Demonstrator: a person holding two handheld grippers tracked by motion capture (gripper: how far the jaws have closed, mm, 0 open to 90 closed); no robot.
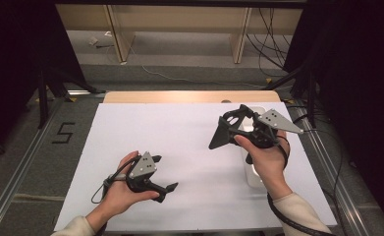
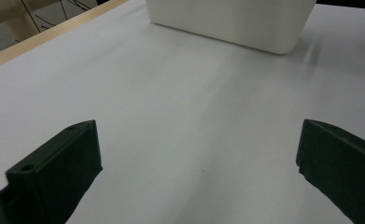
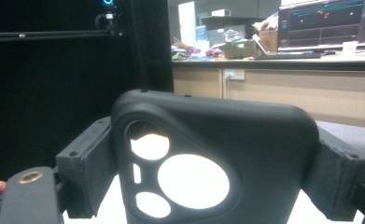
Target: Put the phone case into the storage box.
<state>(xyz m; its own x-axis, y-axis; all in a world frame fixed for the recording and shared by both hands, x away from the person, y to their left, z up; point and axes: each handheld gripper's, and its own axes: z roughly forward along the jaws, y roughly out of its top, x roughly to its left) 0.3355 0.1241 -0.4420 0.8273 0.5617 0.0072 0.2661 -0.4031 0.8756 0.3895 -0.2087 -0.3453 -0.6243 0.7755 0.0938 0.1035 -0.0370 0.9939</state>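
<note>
- Right tool (image 1: 222,133) is clamped on a black phone case (image 3: 217,154), up off the worktop (image 1: 189,142).
- Left tool (image 1: 169,189) is spread wide, empty.
- Loose squeeze and the case could drop.

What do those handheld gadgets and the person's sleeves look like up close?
Each hand grips a black plastic tool: the left gripper and right gripper end in two blocky black jaws with small screw holes. A grey three-cornered plate dotted with holes tops each. Black cables trail back from both. The sleeves are cream-coloured.
</note>
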